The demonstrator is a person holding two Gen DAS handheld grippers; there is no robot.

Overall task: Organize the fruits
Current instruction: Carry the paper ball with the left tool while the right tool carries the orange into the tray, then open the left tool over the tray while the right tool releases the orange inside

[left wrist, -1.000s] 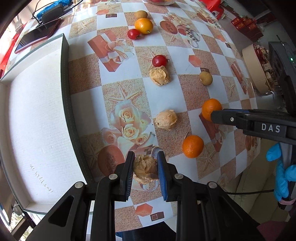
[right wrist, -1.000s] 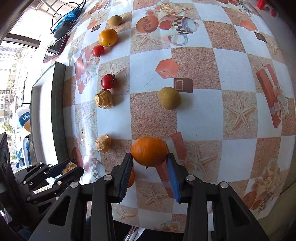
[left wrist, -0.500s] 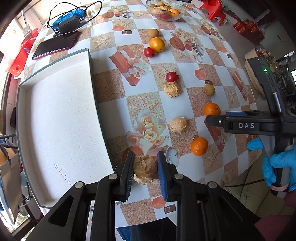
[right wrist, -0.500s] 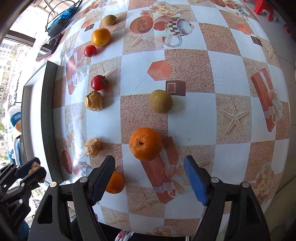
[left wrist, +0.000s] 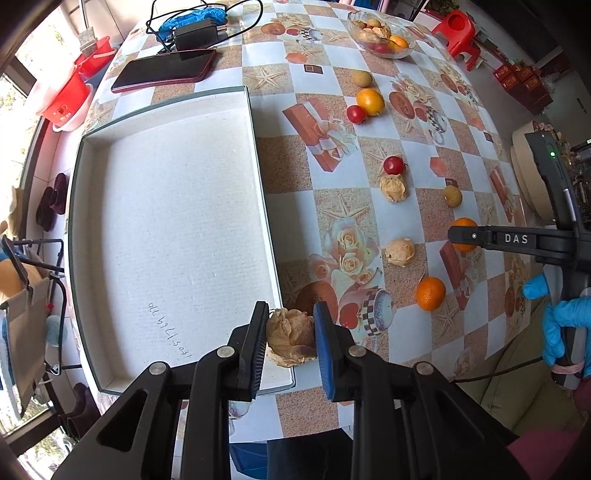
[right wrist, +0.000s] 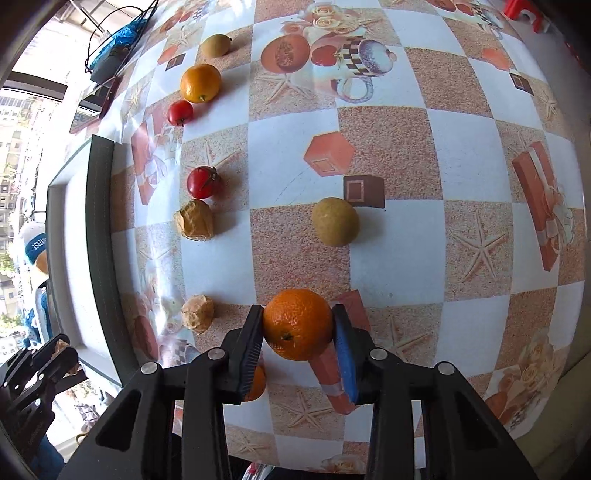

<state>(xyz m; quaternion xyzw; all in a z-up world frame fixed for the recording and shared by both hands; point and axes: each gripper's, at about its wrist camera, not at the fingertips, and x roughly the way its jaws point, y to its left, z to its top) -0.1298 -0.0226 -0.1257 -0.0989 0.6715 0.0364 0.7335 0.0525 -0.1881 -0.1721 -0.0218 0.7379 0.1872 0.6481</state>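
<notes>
My left gripper (left wrist: 290, 311) is shut on a papery tan husked fruit (left wrist: 290, 338), held in the air over the front right corner of the shallow white box (left wrist: 166, 221). My right gripper (right wrist: 297, 312) points down at the table and its jaws are closing; both pads press the sides of an orange (right wrist: 297, 328). In the left wrist view that right gripper (left wrist: 458, 234) shows side on, with the orange (left wrist: 463, 223) partly behind it. Loose on the tablecloth lie a second orange (left wrist: 430, 293), two more husked fruits (left wrist: 399, 251) and two tomatoes (left wrist: 393, 165).
A glass bowl of fruit (left wrist: 382, 33) stands at the far edge. A phone (left wrist: 164, 70) and a charger with cables lie beyond the box. A green-brown round fruit (right wrist: 335, 221) sits just beyond the held orange. A blue-gloved hand (left wrist: 561, 325) holds the right gripper's handle.
The left gripper has risen with the husked fruit and drifted toward the box. The right gripper's jaws opened wide around the orange, then closed on it again.
</notes>
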